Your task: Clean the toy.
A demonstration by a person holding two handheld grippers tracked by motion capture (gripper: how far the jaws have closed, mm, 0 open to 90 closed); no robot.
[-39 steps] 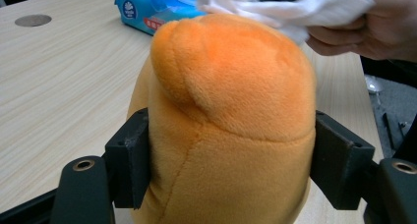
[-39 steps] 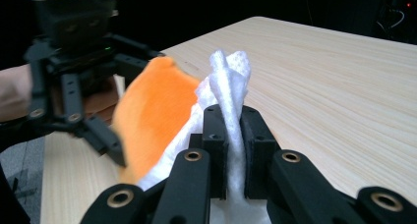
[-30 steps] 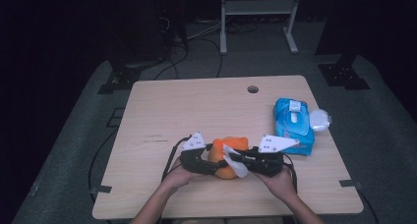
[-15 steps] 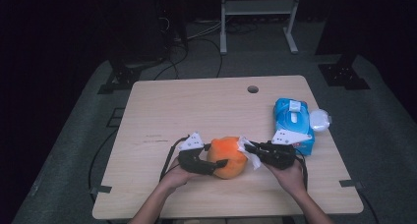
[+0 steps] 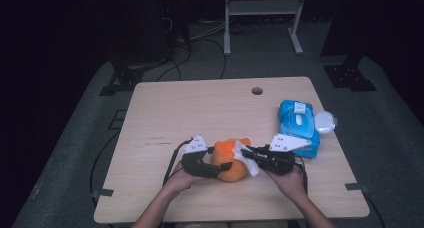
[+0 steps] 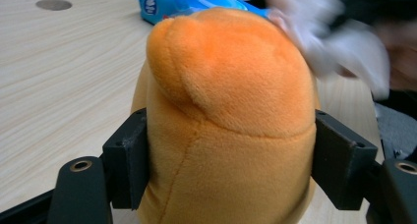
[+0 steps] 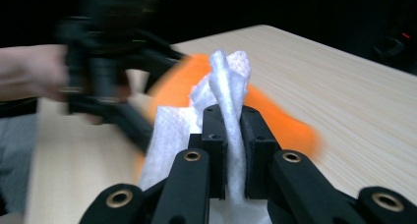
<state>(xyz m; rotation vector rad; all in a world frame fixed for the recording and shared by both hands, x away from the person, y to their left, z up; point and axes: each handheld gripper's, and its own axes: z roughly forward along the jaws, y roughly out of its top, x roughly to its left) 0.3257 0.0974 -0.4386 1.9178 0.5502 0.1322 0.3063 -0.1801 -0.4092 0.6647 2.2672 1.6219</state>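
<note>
The worktop [image 5: 165,118] is taking up the middle of the high view, a pale wood slab with a small round hole [image 5: 257,91] near its far edge; a person's two forearms are coming in from the near edge, each hand gripping a claw; the blue pack [image 5: 299,126] is lying flat toward the worktop's right side, well apart from the hole, with a small clear lid [image 5: 325,121] sitting just beside it on its right; the plush [image 5: 231,161], orange and rounded, is sitting on the worktop near the front edge, between the two claws and to the left of the pack; in the left gripper view the plush [image 6: 231,121] is bulging up between the two black jaws, whose pads are pressing into its flanks on either side, so the left claw [image 5: 224,166] is holding it at a partly closed width; the right claw [image 5: 246,151] is reaching in from the right with its jaws nearly together, and in the right gripper view they are pinching a crumpled white wipe [image 7: 228,91] that is standing up between them; the wipe [image 5: 246,158] is lying against the upper right side of the plush in the high view, and the left gripper view is showing it blurred at the plush's top right
</note>
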